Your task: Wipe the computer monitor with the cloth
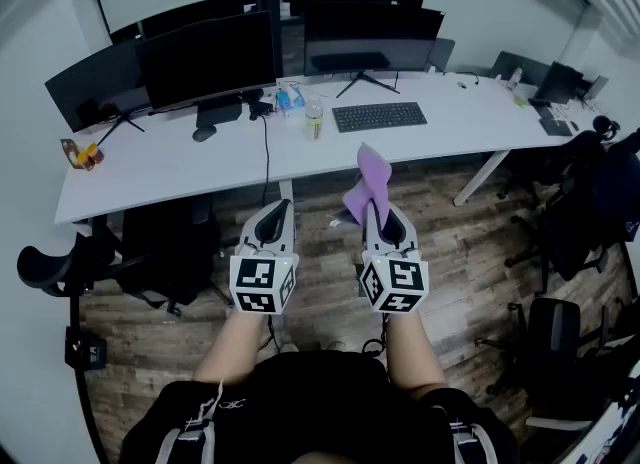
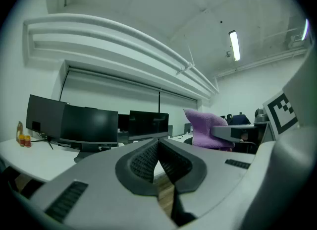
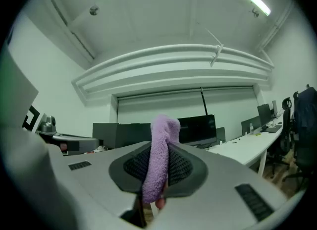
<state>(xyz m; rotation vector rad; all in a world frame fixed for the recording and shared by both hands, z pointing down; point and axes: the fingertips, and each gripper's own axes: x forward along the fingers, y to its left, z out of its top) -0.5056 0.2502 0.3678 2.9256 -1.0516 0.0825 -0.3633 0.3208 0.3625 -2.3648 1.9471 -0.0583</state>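
Note:
A purple cloth (image 1: 368,184) sticks up from my right gripper (image 1: 381,214), whose jaws are shut on it; in the right gripper view the cloth (image 3: 158,157) stands between the dark pads. My left gripper (image 1: 275,218) is shut with nothing in it, its pads (image 2: 171,164) pressed together. Both grippers hover over the floor, short of the white desk (image 1: 180,167). Three dark monitors stand along the desk's back: one at the left (image 1: 95,84), one in the middle (image 1: 208,57), one at the right (image 1: 370,40). The middle monitor (image 2: 89,124) also shows in the left gripper view.
A black keyboard (image 1: 379,116), a mouse (image 1: 204,134), small bottles (image 1: 314,121) and an orange item (image 1: 82,155) lie on the desk. Black office chairs stand at the left (image 1: 60,270) and right (image 1: 560,332). The floor is wood plank.

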